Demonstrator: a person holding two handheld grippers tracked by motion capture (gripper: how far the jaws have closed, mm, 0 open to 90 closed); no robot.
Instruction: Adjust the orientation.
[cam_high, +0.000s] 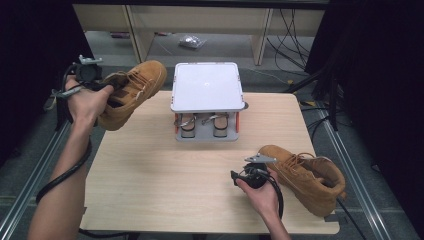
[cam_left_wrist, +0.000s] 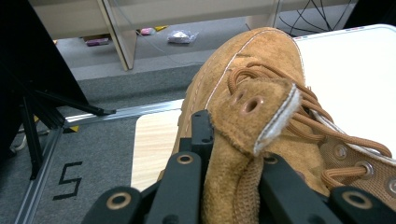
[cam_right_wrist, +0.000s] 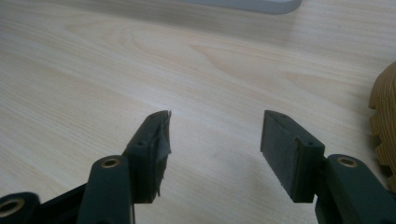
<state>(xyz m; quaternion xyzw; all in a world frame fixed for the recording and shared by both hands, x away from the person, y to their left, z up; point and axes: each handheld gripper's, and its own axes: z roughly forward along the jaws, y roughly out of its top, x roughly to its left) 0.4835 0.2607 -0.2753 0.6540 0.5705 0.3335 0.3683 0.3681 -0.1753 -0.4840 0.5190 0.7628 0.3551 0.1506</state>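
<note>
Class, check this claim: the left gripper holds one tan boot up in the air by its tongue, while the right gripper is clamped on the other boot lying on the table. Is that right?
Not quite. The right gripper is open with nothing between its jaws, beside the second boot, as the right gripper view shows. The left gripper does hold the lifted boot by its tongue.

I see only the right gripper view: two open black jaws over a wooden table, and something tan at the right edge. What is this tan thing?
Observer: It is a tan boot lying on its side on the table, just right of the right gripper.
Operator: Where is the other gripper?
Observer: The left gripper is raised past the table's left edge, shut on a second boot by its tongue.
Operator: What is the grey edge at the top of my view?
Observer: It belongs to a small shoe rack at the table's far side, with a white top and a pair of shoes under it.
</note>
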